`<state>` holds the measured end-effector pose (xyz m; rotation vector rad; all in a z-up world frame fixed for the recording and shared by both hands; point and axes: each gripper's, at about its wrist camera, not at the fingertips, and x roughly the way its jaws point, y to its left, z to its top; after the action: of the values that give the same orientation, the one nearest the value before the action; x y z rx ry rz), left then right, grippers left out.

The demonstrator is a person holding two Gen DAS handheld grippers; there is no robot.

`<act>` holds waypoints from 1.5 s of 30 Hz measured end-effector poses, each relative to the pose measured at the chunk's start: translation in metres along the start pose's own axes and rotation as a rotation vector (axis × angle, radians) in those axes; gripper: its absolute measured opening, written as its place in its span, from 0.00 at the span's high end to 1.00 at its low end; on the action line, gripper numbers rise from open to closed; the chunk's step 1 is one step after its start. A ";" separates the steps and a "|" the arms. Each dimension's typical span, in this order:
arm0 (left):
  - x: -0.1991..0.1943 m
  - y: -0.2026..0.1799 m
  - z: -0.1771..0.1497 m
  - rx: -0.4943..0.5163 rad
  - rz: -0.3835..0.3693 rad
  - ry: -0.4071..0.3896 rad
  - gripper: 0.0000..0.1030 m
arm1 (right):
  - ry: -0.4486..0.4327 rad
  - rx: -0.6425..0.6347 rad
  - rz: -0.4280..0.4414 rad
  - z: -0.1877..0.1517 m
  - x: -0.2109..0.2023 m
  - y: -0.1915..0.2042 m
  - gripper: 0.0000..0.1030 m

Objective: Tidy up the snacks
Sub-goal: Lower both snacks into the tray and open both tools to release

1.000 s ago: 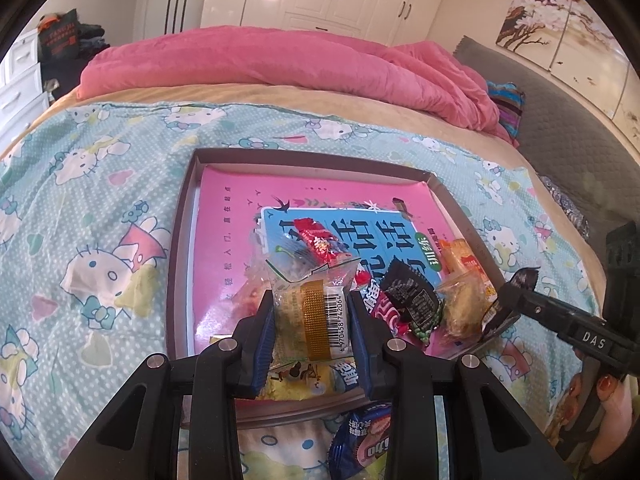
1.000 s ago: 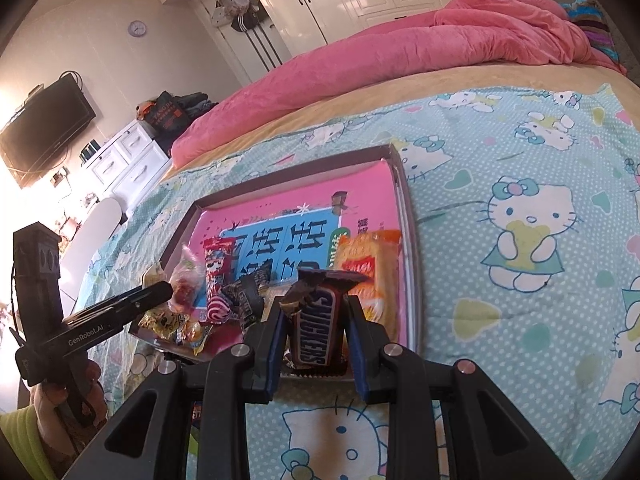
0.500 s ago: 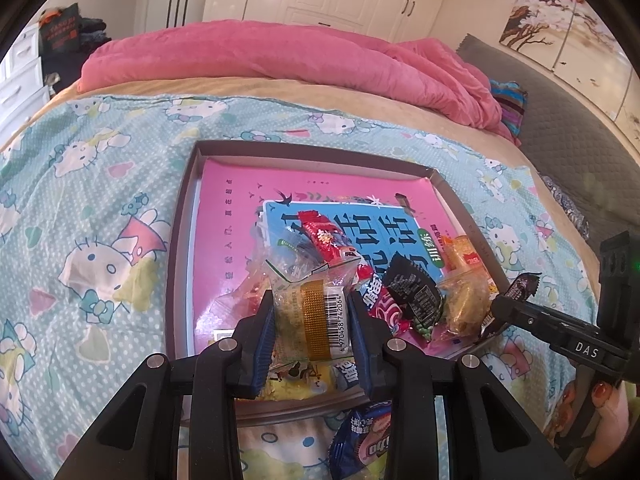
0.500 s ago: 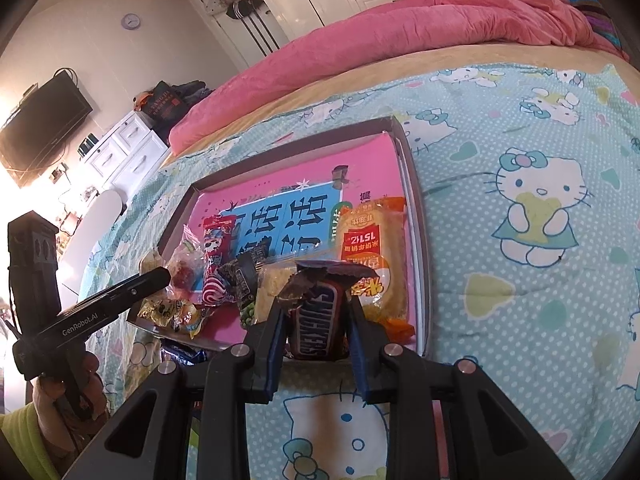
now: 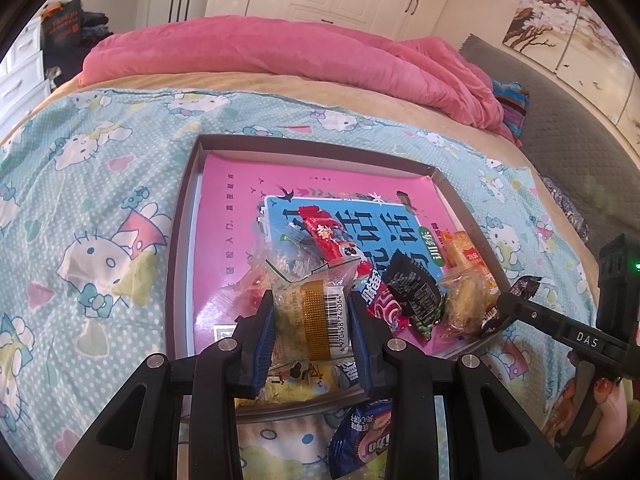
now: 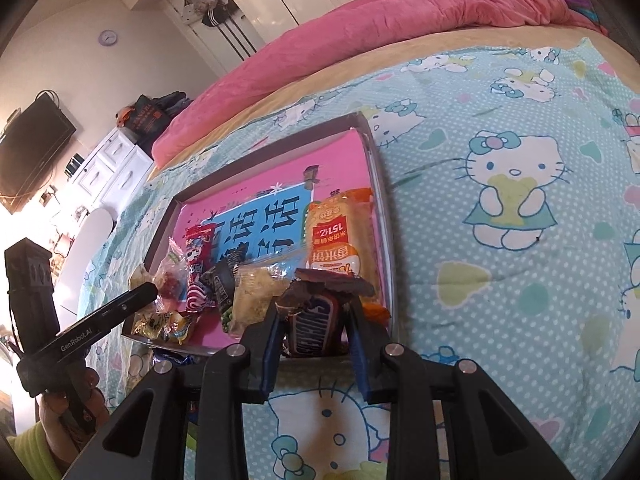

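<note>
A brown tray [image 5: 180, 240] lies on the bedspread, holding a pink book and a heap of snacks at its near end. My left gripper [image 5: 314, 320] is shut on a clear-wrapped cake with a barcode [image 5: 316, 308], just above the tray's near edge. My right gripper [image 6: 314, 332] is shut on a Snickers bar [image 6: 316, 328] over the tray's near right corner [image 6: 390, 320]. An orange rice-cracker pack [image 6: 336, 240] lies along the right rim. The left wrist view shows the right gripper [image 5: 516, 304] at the tray's right side.
A blue-wrapped snack [image 5: 360, 436] lies on the Hello Kitty bedspread [image 5: 92, 208], just outside the tray's near rim. A pink duvet [image 5: 280, 52] is bunched across the far side of the bed. White drawers [image 6: 112, 168] stand beyond the bed's left edge.
The right gripper has shifted slightly and rolled a little with the Snickers bar still in it. The left gripper and its cake have stayed put.
</note>
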<state>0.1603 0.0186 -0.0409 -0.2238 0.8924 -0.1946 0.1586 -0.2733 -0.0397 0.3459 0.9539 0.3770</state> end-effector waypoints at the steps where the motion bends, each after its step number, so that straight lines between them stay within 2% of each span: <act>1: 0.000 0.000 0.000 0.001 0.000 0.001 0.66 | -0.004 -0.004 -0.005 0.000 -0.001 0.000 0.70; 16: 0.000 0.000 -0.001 0.001 0.018 0.006 0.65 | -0.070 0.018 -0.043 0.005 -0.017 -0.006 0.62; 19: -0.001 0.001 -0.001 0.000 0.021 0.004 0.65 | -0.080 0.009 -0.060 0.006 -0.019 -0.005 0.54; 27: -0.003 0.000 0.000 0.005 0.026 0.001 0.61 | -0.126 0.000 -0.084 0.009 -0.029 -0.005 0.53; 33: -0.005 0.000 0.002 0.006 0.035 -0.009 0.56 | -0.156 -0.019 -0.092 0.009 -0.034 0.000 0.52; 36: -0.005 0.000 0.002 0.004 0.036 -0.009 0.55 | -0.183 -0.036 -0.087 0.009 -0.040 0.004 0.43; 38: -0.007 0.000 0.002 0.006 0.039 -0.015 0.53 | -0.192 -0.049 -0.080 0.010 -0.042 0.007 0.43; 42: -0.009 -0.001 0.003 0.015 0.046 -0.026 0.45 | -0.196 -0.079 -0.074 0.010 -0.042 0.013 0.41; 45: -0.011 -0.003 0.002 0.019 0.043 -0.029 0.42 | -0.194 -0.095 -0.065 0.010 -0.041 0.018 0.40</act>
<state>0.1550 0.0191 -0.0303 -0.1896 0.8653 -0.1595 0.1426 -0.2774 0.0026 0.2588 0.7532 0.3225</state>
